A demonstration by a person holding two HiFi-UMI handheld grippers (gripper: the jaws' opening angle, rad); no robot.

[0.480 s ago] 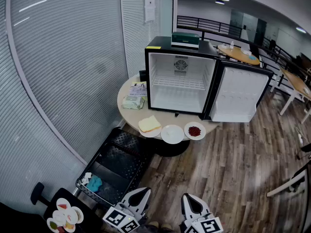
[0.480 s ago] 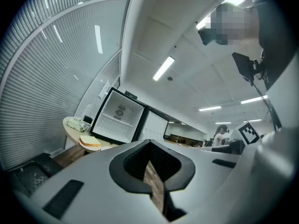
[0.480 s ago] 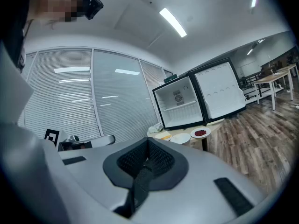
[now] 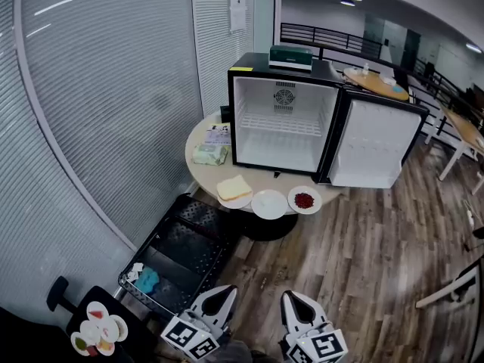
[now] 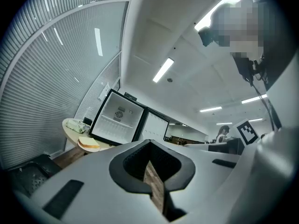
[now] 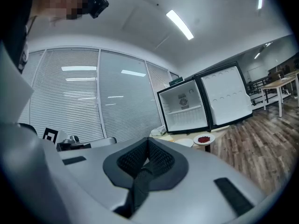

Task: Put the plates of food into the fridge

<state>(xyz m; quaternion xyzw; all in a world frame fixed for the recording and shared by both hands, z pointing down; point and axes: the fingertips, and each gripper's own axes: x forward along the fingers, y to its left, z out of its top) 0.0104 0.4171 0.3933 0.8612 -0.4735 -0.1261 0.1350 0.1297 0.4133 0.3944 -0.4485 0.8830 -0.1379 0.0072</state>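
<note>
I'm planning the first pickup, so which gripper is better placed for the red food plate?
Right, probably. The red food plate is rightmost of the row, roughly straight ahead of the right gripper, whose jaws are shut and empty; the left gripper lines up with the bread plate instead.

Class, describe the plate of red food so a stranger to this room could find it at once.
Find the open black fridge on the round table. Three plates sit along its near edge. Take the rightmost plate: it alone holds small red pieces; the middle plate looks bare, the left plate holds bread.
</note>
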